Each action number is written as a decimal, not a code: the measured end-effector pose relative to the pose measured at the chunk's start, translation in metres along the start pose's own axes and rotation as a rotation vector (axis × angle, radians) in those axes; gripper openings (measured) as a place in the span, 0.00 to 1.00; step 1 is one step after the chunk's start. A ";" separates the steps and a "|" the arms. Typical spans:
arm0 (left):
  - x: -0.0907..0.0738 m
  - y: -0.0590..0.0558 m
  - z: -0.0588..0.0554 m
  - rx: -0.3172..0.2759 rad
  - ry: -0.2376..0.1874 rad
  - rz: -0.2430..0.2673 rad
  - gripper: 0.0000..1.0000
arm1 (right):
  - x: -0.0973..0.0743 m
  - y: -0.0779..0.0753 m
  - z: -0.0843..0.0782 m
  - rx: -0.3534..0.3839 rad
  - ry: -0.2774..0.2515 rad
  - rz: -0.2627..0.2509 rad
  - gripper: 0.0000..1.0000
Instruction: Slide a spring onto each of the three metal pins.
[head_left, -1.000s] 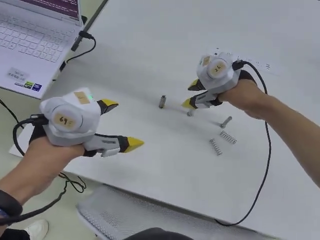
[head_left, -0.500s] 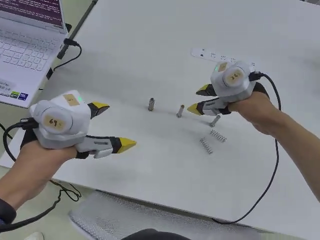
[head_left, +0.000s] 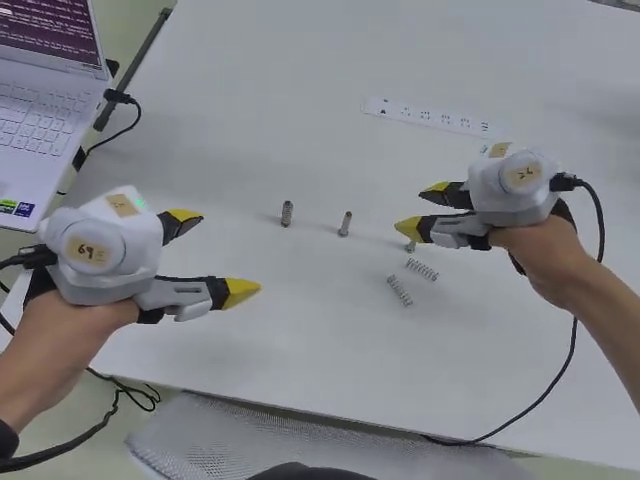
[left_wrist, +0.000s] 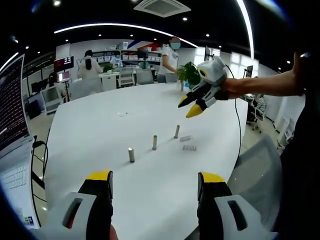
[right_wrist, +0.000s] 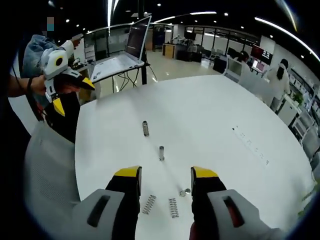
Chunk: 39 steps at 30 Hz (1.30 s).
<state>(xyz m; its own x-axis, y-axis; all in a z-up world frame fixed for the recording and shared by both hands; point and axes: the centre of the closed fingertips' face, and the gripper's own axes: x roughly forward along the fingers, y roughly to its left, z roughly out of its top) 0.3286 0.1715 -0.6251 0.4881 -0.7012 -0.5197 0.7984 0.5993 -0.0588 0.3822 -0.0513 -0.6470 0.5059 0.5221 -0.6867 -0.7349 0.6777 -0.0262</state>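
White worktop (head_left: 300, 100) is carrying the left pin (head_left: 287, 213), the middle pin (head_left: 345, 222) and the right pin (head_left: 410, 245), which is just beside the right gripper (head_left: 420, 208). Two loose springs (head_left: 400, 290) are lying near it. Both grippers are gaping wide and holding nothing, with the left gripper (head_left: 215, 252) well apart. Probably best is pinching one spring near its end and keeping its bore lined up with a pin. The right pin is partly hidden, and whether the left pin is already wearing a spring is unclear.

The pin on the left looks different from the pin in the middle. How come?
The left pin wears a coiled spring, so it looks fatter and ribbed. The middle pin is bare, thin and smooth. The left pin also looks darker, and the middle pin looks lighter. Both stand upright on the white table.
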 end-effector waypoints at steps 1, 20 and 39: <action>0.000 0.000 0.001 0.000 -0.001 -0.001 0.65 | -0.005 -0.001 -0.002 0.014 -0.009 -0.012 0.39; 0.004 0.004 0.007 -0.005 -0.010 0.001 0.65 | -0.050 0.014 -0.037 0.246 -0.143 -0.072 0.49; 0.003 0.005 0.010 -0.019 -0.019 0.009 0.65 | -0.065 0.049 -0.059 0.316 -0.169 -0.073 0.60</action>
<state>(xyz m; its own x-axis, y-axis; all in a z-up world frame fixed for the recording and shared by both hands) 0.3377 0.1688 -0.6183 0.5021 -0.7025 -0.5043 0.7870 0.6129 -0.0702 0.2872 -0.0821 -0.6465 0.6389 0.5264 -0.5609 -0.5317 0.8292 0.1726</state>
